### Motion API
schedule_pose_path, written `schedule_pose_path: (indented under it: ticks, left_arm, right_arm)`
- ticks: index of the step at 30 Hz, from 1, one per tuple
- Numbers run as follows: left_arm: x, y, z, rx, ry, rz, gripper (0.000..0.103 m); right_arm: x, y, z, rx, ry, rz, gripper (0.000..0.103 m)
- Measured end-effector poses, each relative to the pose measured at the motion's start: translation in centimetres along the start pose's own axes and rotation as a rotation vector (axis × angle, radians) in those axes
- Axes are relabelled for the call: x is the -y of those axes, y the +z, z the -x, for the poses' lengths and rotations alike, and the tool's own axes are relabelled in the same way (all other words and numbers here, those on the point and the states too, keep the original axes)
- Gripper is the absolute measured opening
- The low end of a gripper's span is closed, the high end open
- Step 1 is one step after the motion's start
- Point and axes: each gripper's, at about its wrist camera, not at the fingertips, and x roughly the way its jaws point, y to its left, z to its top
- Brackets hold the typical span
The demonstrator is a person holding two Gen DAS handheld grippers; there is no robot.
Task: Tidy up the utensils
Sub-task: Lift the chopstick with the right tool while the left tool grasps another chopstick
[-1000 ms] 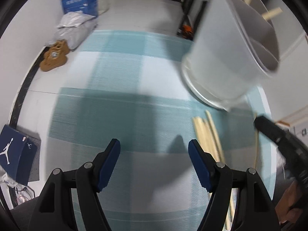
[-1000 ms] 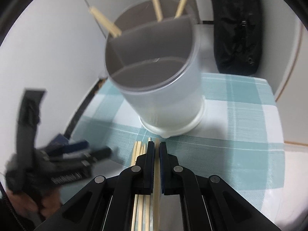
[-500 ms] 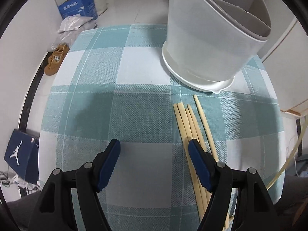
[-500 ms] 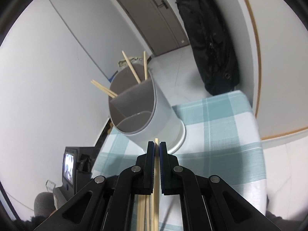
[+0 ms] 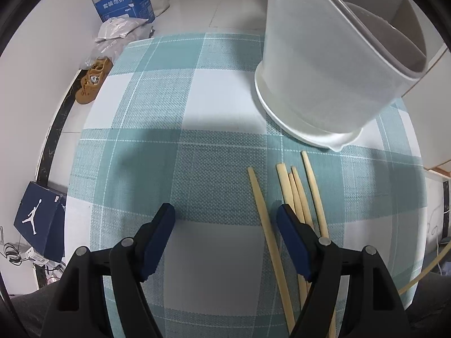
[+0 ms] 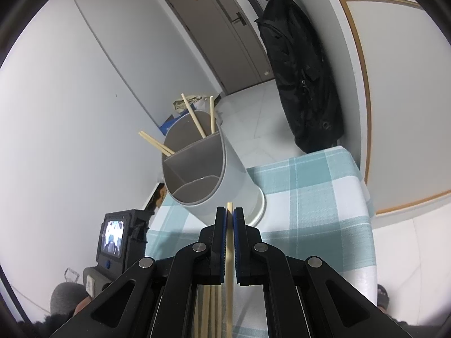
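A white divided utensil holder (image 5: 332, 64) stands on the teal checked tablecloth (image 5: 174, 140). Several wooden chopsticks (image 5: 296, 194) lie on the cloth in front of it. My left gripper (image 5: 225, 222) is open and empty, low over the cloth, with one chopstick (image 5: 262, 208) between its fingers. My right gripper (image 6: 230, 219) is shut on a single chopstick (image 6: 230, 253) and holds it in the air, tip toward the holder (image 6: 205, 169). The holder has several chopsticks (image 6: 194, 118) standing in its back compartment.
Shoe boxes (image 5: 39, 222), bags (image 5: 118, 31) and brown shoes (image 5: 91, 81) lie on the floor left of the table. A black bag (image 6: 301, 84) hangs by the door. The left gripper's body with its screen (image 6: 118, 236) shows at lower left.
My right gripper has lifted the chopstick up off the pile and away from the table. My left gripper has shifted right, so one chopstick now lies between its fingers.
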Motion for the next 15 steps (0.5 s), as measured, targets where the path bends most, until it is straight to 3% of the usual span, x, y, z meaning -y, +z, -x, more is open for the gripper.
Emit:
schedule_pose_path:
  ticks: [4,6,10,15]
  left_arm:
    - [0.0,0.4,-0.1,0.013,0.003,0.008,0.069]
    - [0.0,0.6,0.0,0.026,0.006,0.005,0.060]
    - [0.6,0.8,0.1,0.024,-0.013,-0.020,0.030]
    - [1.4,0.4,0.4,0.029,-0.019,-0.054,0.004]
  right_arm:
    - [0.2,0.0,0.0,0.001,-0.001,-0.004,0.004]
    - [0.3,0.1,-0.2,-0.002,-0.003,-0.011,0.004]
    - [0.3,0.3,-0.4,-0.005,-0.007,-0.008,0.004]
    - [0.2,0.2,-0.5,-0.010,-0.016,-0.008,0.004]
